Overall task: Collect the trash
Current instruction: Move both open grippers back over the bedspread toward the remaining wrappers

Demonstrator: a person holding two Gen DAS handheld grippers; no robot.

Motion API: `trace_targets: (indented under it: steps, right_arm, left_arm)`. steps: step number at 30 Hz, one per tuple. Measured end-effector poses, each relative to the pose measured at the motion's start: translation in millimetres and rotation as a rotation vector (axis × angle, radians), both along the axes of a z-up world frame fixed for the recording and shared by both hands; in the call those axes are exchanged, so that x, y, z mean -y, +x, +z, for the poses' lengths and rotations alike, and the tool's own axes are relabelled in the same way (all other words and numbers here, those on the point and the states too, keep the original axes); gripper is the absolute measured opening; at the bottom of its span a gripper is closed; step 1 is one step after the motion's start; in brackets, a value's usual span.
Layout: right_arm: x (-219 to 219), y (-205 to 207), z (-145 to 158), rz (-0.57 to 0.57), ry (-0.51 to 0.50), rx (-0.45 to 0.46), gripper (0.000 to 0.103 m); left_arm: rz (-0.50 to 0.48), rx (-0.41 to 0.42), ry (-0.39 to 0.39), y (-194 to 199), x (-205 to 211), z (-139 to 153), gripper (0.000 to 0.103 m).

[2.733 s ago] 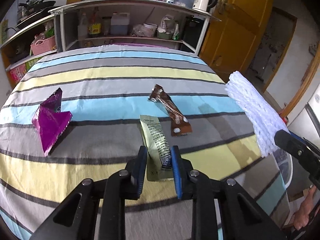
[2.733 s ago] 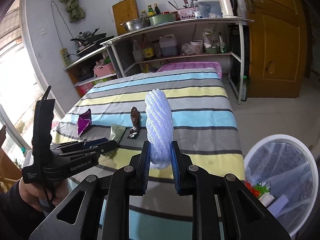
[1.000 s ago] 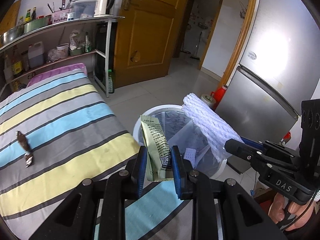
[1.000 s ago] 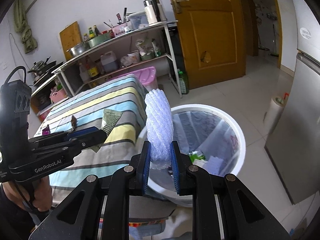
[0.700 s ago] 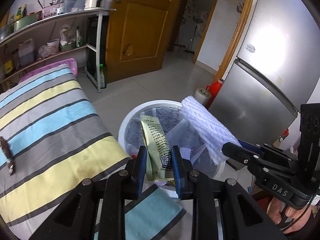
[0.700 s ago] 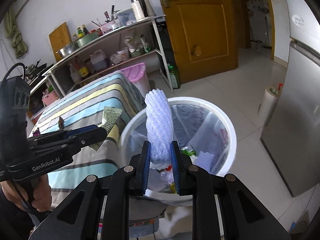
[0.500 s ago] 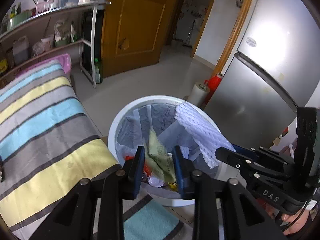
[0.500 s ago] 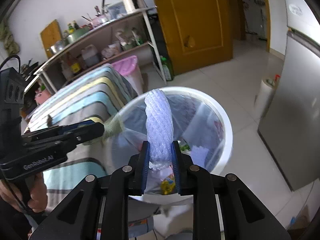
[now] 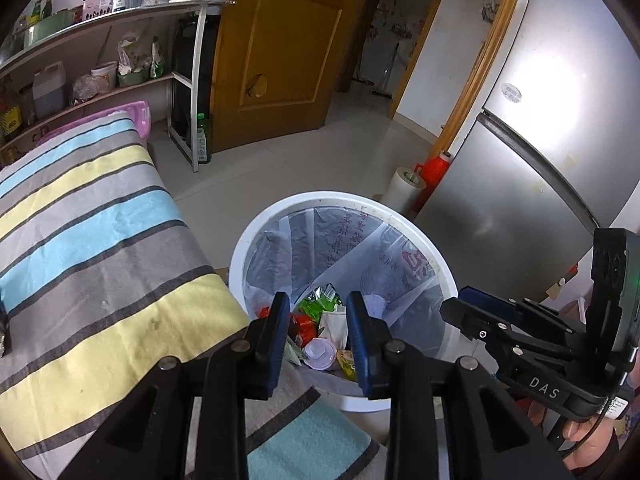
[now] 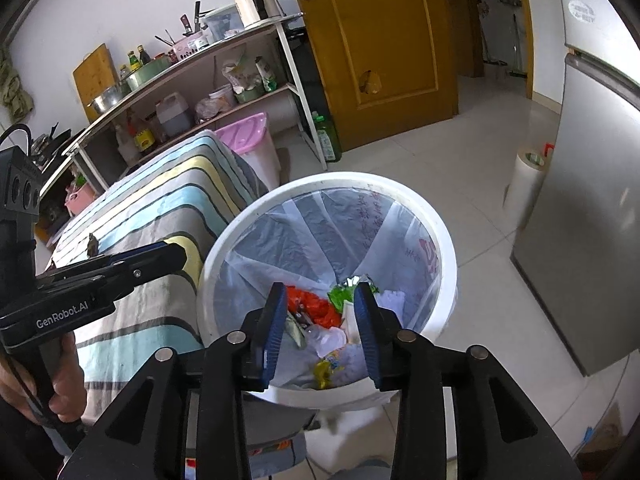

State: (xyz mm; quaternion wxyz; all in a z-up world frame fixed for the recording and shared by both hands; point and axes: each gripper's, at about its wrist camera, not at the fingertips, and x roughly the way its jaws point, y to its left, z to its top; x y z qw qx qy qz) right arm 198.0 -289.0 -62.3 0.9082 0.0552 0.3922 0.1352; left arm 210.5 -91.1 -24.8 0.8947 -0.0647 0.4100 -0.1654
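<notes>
Dropped into the lined trash bin (image 9: pixel 436 256) — both grippers (image 9: pixel 318 320) (image 10: pixel 320 312) just parted, empty; brown wrapper (image 10: pixel 93 245) lies back on the tablecloth's far edge.

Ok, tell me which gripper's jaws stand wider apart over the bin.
The right gripper: its blue pads gape wider over the white bin than the left gripper's. Both are empty.

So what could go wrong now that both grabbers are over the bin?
1. The left hand-held gripper and right hand-held gripper, both open and empty, hang close together above the white trash bin; lifting away, they might bump.
2. The bin stands tight against the striped table, so a knock could tip it.
3. A brown wrapper remains on the table and could be forgotten.
</notes>
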Motion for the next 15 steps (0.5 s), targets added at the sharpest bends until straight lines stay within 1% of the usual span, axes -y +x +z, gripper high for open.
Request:
trace_targets:
  steps: [8, 15]
  right_arm:
    - [-16.5, -16.7, 20.2, 0.044, 0.001, 0.042, 0.037]
    - [-47.7, -35.4, 39.1, 0.118, -0.017, 0.089, 0.037]
  left_arm:
    - [0.036, 0.040, -0.011, -19.6, -18.7, 15.6, 0.031]
    - [0.099, 0.065, -0.016, -41.9, -48.2, 24.6, 0.031]
